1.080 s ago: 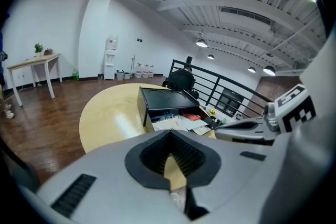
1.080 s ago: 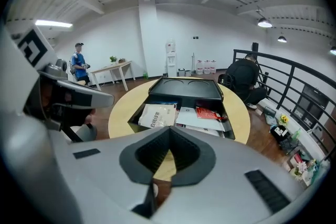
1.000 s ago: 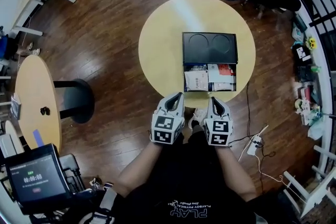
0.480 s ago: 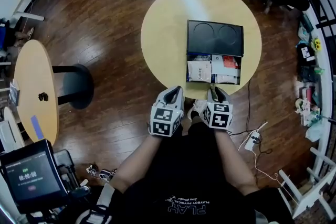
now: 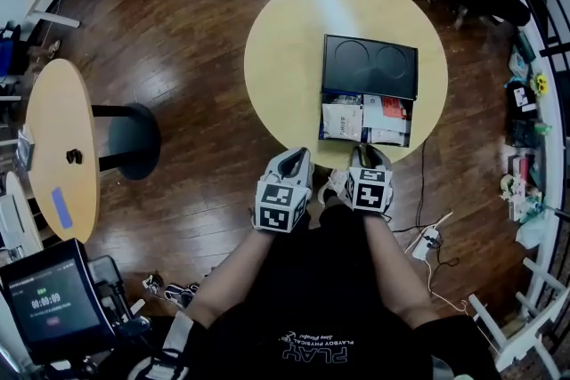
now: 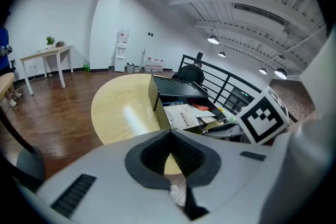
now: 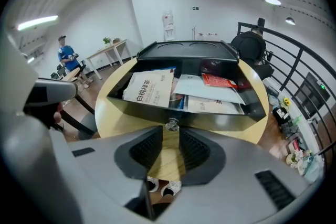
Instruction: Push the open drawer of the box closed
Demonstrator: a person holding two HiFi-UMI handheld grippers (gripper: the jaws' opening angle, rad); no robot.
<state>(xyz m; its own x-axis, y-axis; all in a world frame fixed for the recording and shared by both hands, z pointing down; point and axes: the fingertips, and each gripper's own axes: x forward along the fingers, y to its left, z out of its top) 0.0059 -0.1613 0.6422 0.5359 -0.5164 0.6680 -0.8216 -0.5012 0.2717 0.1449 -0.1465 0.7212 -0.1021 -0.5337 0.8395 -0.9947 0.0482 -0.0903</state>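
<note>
Open drawer faces us at the tabletop's near edge

The black box (image 5: pixel 370 67) sits right of centre on the round tabletop (image 5: pixel 285 58), with bare room to its left; its drawer (image 5: pixel 365 122) is pulled out toward us, long axis running left to right, front close to the rim; the right gripper (image 5: pixel 368 152) hovers just before it, fingers narrowly apart; the left gripper (image 5: pixel 293 156), fingers together, holds nothing; only the right gripper view shows the knob (image 7: pixel 171 124), just beyond the fingertips.
</note>
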